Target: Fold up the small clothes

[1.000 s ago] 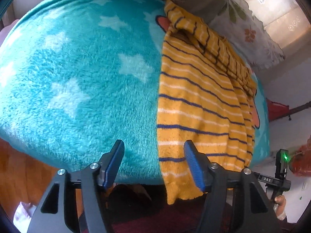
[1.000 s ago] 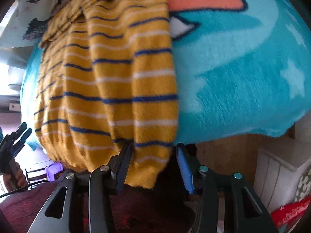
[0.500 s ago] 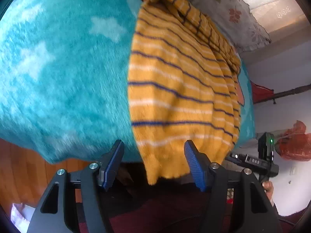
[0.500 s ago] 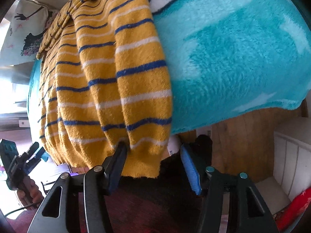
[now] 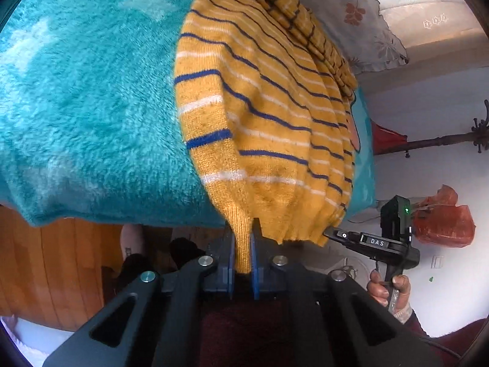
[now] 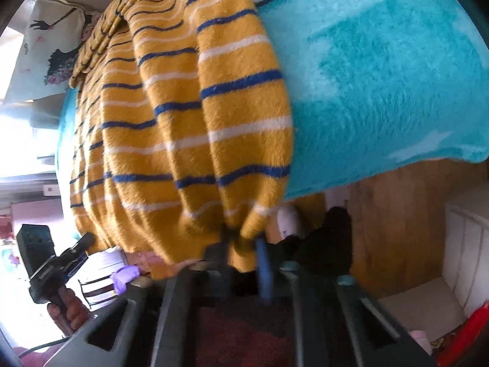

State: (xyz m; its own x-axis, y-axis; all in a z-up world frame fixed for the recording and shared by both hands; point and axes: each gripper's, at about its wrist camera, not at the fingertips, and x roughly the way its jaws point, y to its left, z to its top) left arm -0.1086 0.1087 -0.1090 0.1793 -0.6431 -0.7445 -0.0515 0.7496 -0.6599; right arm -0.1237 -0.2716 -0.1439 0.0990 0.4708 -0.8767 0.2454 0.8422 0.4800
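Observation:
A yellow sweater with navy and white stripes lies on a fluffy teal blanket, its hem hanging over the near edge. My left gripper is shut on the hem's left corner. My right gripper is shut on the hem's right corner of the sweater, which bunches into folds there. The right gripper also shows in the left wrist view, and the left gripper shows in the right wrist view.
The blanket covers a bed with star shapes and an orange cartoon print. Floral pillows lie at the far end. A wooden floor and the person's feet are below the edge. A white cabinet stands right.
Both grippers went from open beside the hem to shut on its corners. The hem is now gathered and lifted a little off the blanket's edge.

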